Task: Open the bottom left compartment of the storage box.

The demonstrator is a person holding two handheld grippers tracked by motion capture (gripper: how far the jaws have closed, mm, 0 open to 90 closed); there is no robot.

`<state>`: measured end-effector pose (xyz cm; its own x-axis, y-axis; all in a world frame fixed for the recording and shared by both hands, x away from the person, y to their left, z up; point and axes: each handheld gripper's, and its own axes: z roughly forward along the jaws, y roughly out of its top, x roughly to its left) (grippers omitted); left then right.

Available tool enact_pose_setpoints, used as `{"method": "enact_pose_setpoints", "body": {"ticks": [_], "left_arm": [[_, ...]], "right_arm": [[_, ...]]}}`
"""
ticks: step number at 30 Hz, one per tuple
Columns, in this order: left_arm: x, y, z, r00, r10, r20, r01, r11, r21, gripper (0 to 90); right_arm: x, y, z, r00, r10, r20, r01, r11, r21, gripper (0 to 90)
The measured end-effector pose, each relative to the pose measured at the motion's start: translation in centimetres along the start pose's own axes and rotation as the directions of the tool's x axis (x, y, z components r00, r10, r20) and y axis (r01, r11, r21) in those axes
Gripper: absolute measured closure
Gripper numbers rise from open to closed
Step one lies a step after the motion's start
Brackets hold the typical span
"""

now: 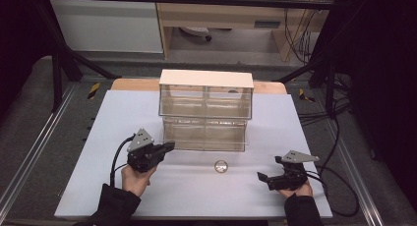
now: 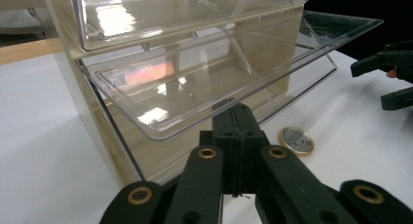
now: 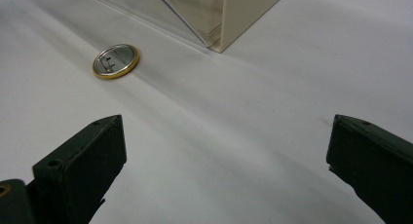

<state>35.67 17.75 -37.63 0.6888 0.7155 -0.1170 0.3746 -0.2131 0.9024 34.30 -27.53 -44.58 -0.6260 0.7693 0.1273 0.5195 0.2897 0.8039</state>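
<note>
1. Badge lies flat on the white surface, between the two tools and just in front of the clear drawer unit.
2. In the left gripper view, badge sits just right of the left tool, a little ahead of its tips, not touching them.
3. In the right gripper view, badge lies ahead and to the left of the right tool, well apart from both of its jaws, with its pin back facing up.
4. Left tool has its jaws pressed together with nothing between them; its tips point at the lower drawer.
5. That drawer stands pulled out and tilted, its clear front lip just above and beyond the left tool's tips; whether they touch I cannot tell.
6. Right tool has its jaws spread wide, with only bare surface between them.
7. Drawer unit's corner stands ahead of the right tool, right of the badge.
</note>
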Motion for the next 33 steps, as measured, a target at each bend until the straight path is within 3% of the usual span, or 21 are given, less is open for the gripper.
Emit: {"method": "enact_pose_setpoints", "body": {"ticks": [14, 33], "left_arm": [[0.3, 0.9, -0.2, 0.9999, 0.010, 0.012, -0.010, 0.9996, -0.026, 89.5], [0.6, 1.9, -0.3, 0.9998, 0.018, 0.006, -0.018, 0.9990, -0.042, 89.5]], "right_arm": [[0.7, 0.3, 0.4, 0.9999, 0.001, -0.014, -0.001, 1.000, 0.010, 1.7], [2.4, 1.2, 1.3, 0.9982, -0.042, -0.043, 0.043, 0.999, 0.020, 1.7]]}}
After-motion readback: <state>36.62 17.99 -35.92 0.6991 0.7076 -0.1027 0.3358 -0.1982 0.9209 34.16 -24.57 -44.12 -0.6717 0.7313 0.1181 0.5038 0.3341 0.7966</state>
